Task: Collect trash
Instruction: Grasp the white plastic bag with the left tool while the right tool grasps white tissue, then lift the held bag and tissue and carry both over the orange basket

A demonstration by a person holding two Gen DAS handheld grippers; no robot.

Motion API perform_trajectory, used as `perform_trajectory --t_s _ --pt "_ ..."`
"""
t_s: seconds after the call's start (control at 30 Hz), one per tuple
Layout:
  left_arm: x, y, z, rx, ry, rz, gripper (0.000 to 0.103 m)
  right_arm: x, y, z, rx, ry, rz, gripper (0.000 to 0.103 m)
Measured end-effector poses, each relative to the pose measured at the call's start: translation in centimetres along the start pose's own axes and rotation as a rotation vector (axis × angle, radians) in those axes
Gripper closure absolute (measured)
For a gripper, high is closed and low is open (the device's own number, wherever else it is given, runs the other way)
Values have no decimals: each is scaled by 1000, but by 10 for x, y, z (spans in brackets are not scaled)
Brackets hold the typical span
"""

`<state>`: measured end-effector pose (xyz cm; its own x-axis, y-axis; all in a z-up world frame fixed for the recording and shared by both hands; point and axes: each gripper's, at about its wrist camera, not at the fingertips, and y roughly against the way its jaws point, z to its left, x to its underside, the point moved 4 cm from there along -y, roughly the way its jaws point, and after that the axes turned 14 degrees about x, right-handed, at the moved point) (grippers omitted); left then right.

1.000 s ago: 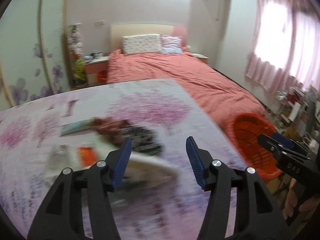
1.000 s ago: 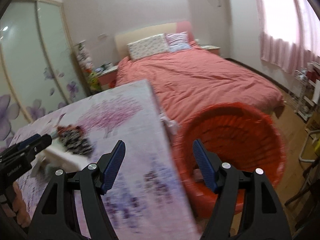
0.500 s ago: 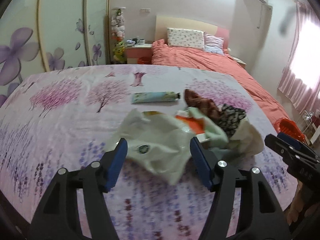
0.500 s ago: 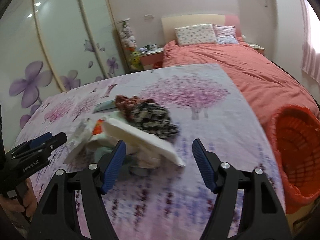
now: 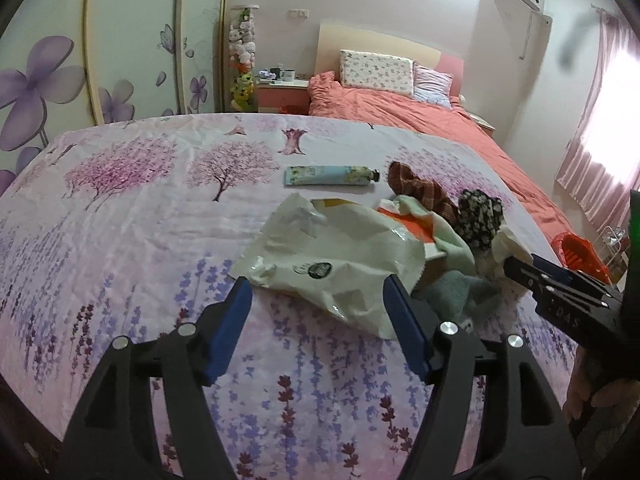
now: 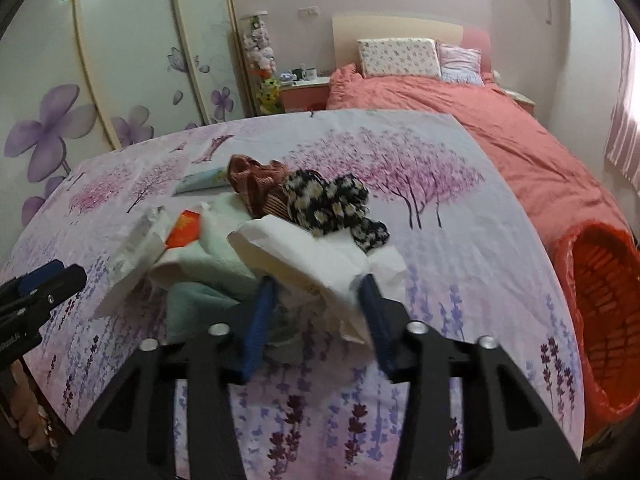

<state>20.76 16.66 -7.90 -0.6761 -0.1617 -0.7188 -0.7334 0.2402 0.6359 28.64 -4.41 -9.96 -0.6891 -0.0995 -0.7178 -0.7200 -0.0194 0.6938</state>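
A heap of litter lies on the flowered sheet [image 5: 120,240]. It holds a white plastic bag [image 5: 332,248], a crumpled white paper [image 6: 304,248], a red packet [image 6: 186,228], a pale green cloth [image 6: 216,264], a brown cloth [image 6: 256,180] and a black floral cloth [image 6: 328,200]. My left gripper [image 5: 316,296] hovers at the bag's near edge; its jaws are opening and the bag's edge lies between the tips. My right gripper [image 6: 316,300] straddles the white paper, its jaws closing on it. Each gripper also shows at the edge of the other's view.
A printed tube [image 5: 332,176] lies behind the heap. An orange mesh basket [image 6: 600,320] stands on the floor to the right of the sheet. Behind are a bed with a coral cover [image 6: 480,120], a nightstand [image 5: 280,96] and sliding wardrobe doors [image 5: 120,60].
Both views swung left from the basket and bed onto the heap, then drew closer. The right jaws narrowed around the white paper. The left jaws widened slightly at the bag.
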Motion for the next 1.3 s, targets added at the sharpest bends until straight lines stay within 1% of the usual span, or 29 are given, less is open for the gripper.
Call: perform_trajectory --t_s 0.1,0.17,0.4,0.5,0.6,0.8,0.83,0.9,0.93,0.97,1.03,1.17,1.3 --pt "3 -3 -5 10 -5 5 35 1 3 -2 -10 -7 0 74" --pt "4 -3 -9 14 -7 6 34 2 6 -5 -17 -17 -6 76" --pt "6 -4 -27 32 -27 8 33 0 19 -22 -24 -83 -23 77" --pt "8 -10 -36 14 -49 14 33 0 21 -29 -25 -100 -21 77" --pt "8 -24 -39 -35 -71 35 35 2 22 -34 -26 -120 -12 77" --pt "8 -52 -29 -128 -85 71 48 5 23 -43 -28 -145 -3 77" --pt "8 -56 -27 -144 -89 75 52 5 23 -45 -30 -150 -3 77" --pt "10 -63 -23 -162 -90 90 67 5 23 -48 -32 -161 0 77" --pt "10 -66 -20 -158 -79 100 74 5 23 -49 -33 -168 1 77" --pt "10 -66 -18 -148 -67 101 76 5 23 -51 -33 -170 1 77" --pt "5 -60 -12 -129 -43 78 81 4 24 -53 -29 -172 -3 77" --pt "-12 -46 -2 -97 -35 30 93 3 26 -58 -26 -184 -10 77" --pt "-32 -31 9 -53 -4 -10 96 0 30 -64 -36 -208 -19 77"
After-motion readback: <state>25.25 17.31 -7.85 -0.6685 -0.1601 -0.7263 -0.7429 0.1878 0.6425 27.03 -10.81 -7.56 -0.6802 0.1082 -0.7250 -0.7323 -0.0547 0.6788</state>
